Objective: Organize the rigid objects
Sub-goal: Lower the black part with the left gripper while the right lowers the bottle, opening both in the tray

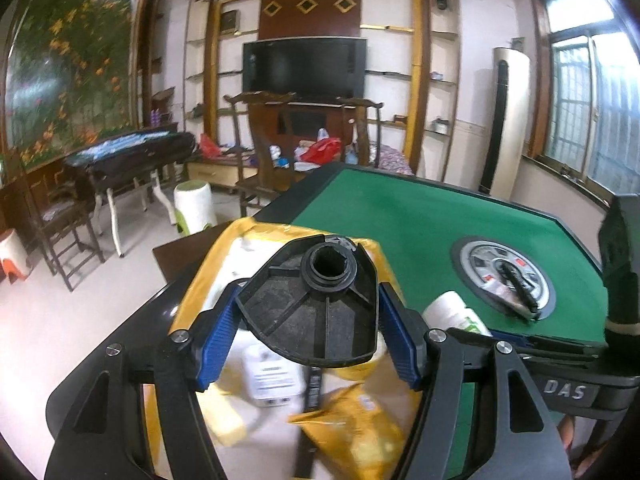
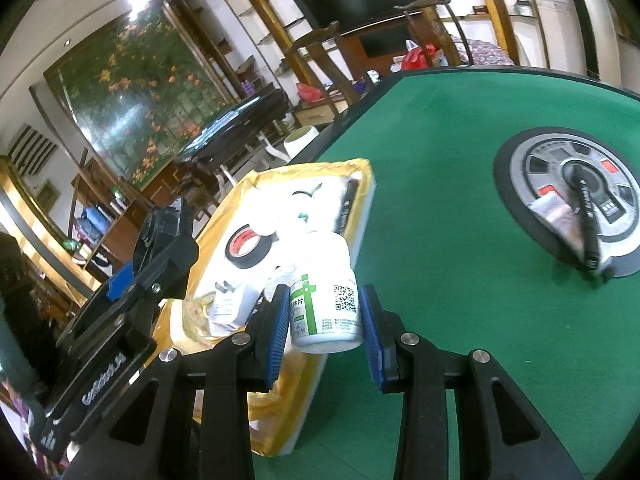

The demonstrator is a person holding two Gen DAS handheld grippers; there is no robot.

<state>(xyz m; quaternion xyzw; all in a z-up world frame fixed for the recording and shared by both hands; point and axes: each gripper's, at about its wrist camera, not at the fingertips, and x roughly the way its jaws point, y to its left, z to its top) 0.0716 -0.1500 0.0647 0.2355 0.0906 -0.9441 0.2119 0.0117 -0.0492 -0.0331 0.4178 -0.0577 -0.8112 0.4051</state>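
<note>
Green bench [image 2: 440,128]: left gripper [image 1: 308,320] jaws grip a black funnel-like part [image 1: 316,308], right gripper [image 2: 324,320] jaws clamp a white bottle [image 2: 326,304]; lower both gently, probably into the yellow-taped box [image 2: 360,172].

Black ribbed plastic fan-shaped part [image 1: 316,312], matt grey inside. White plastic bottle [image 2: 326,308]: green cross and stripe, black QR code. Yellow-taped white foam tray [image 2: 362,200], at 10 o'clock of the bottle. Black tape roll [image 2: 246,248], red core. Green felt tabletop [image 2: 460,200]; grey-silver round centre panel [image 2: 568,184], red buttons, at 2 o'clock. Blue ribbed pads [image 2: 374,332].
</note>
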